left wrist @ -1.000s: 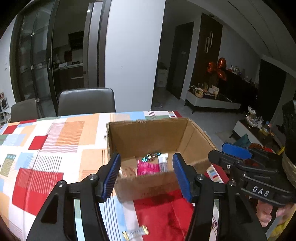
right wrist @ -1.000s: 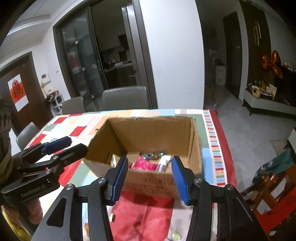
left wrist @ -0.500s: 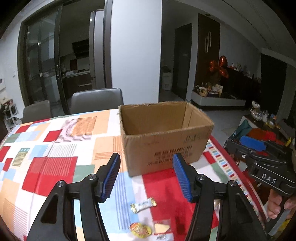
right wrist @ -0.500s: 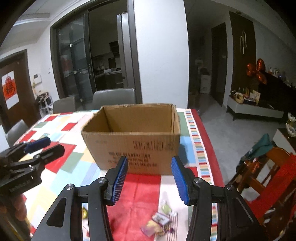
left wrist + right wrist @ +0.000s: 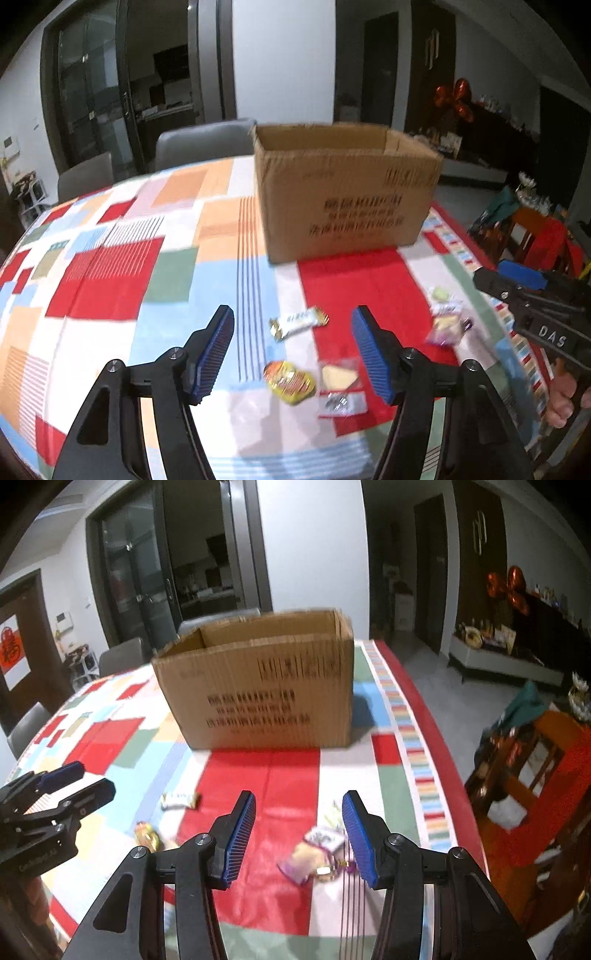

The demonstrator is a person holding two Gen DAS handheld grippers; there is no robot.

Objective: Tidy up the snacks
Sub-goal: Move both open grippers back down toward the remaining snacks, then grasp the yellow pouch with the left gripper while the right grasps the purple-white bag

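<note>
Both spread wide, holding nothing: left claw (image 5: 292,349) over gold wrapper (image 5: 289,377), right claw (image 5: 298,840) over purple packet (image 5: 308,853) (crowded; could snag two).

A patchwork-clothed table (image 5: 110,280) carries an open cardboard box (image 5: 343,199) and several scattered snack packets (image 5: 299,321).
</note>
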